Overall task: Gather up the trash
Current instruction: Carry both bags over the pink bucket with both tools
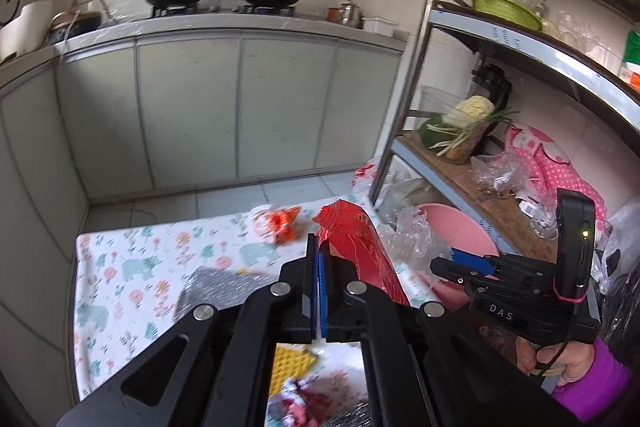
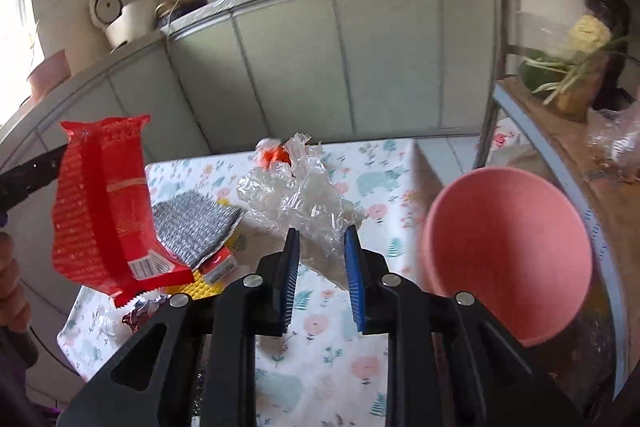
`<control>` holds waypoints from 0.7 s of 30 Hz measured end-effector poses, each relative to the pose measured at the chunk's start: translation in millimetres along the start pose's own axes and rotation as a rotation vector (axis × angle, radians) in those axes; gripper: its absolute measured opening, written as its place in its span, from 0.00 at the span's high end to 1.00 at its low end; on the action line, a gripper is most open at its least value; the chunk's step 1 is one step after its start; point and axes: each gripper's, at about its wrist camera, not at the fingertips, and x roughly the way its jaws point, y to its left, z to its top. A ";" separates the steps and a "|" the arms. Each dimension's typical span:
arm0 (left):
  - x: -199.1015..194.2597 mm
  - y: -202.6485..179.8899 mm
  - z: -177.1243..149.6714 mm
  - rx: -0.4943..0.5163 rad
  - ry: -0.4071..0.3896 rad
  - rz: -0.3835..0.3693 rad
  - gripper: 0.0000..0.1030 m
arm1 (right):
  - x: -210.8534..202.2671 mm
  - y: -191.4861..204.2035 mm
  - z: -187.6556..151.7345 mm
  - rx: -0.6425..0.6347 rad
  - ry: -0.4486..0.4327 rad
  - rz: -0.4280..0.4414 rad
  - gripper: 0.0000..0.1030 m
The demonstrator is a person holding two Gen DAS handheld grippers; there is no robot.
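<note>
A red snack wrapper is pinched between the closed fingers of the left gripper and is held lifted above the desk, which is covered by a floral cloth. A crumpled clear plastic film is clamped between the blue pads of the right gripper, its bulk spread out beyond the fingertips. Under the red wrapper, a silver mesh scouring pad is seen lying over a yellow pad, with a small crumpled foil wrapper beside them. A crumpled orange-and-white wrapper is left near the far edge of the desk. A pink plastic basin is seen at the right side, next to a metal shelf rack.
</note>
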 end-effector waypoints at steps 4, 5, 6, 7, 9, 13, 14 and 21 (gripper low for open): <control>14.3 -34.5 15.7 0.049 -0.016 -0.053 1.00 | -17.6 -27.9 2.8 0.050 -0.035 -0.064 0.77; 18.4 -42.6 19.2 0.059 -0.019 -0.068 1.00 | -21.6 -36.0 3.1 0.064 -0.042 -0.084 0.77; 23.1 -51.5 22.8 0.071 -0.022 -0.079 1.00 | -24.1 -41.4 3.1 0.075 -0.047 -0.097 0.78; 28.0 -59.5 26.4 0.079 -0.024 -0.089 1.00 | -27.9 -50.0 3.2 0.093 -0.053 -0.114 0.78; 37.9 -73.7 32.9 0.089 -0.025 -0.107 1.00 | -33.8 -65.5 3.4 0.124 -0.065 -0.148 0.77; 61.3 -101.5 44.0 0.104 -0.027 -0.140 1.00 | -39.6 -90.6 2.4 0.175 -0.071 -0.195 0.77; 68.1 -107.8 45.9 0.107 -0.023 -0.146 1.00 | -39.3 -96.7 1.6 0.188 -0.069 -0.207 0.77; 120.7 -151.0 48.4 0.136 0.027 -0.160 1.00 | -27.8 -130.0 -8.1 0.279 -0.038 -0.260 0.77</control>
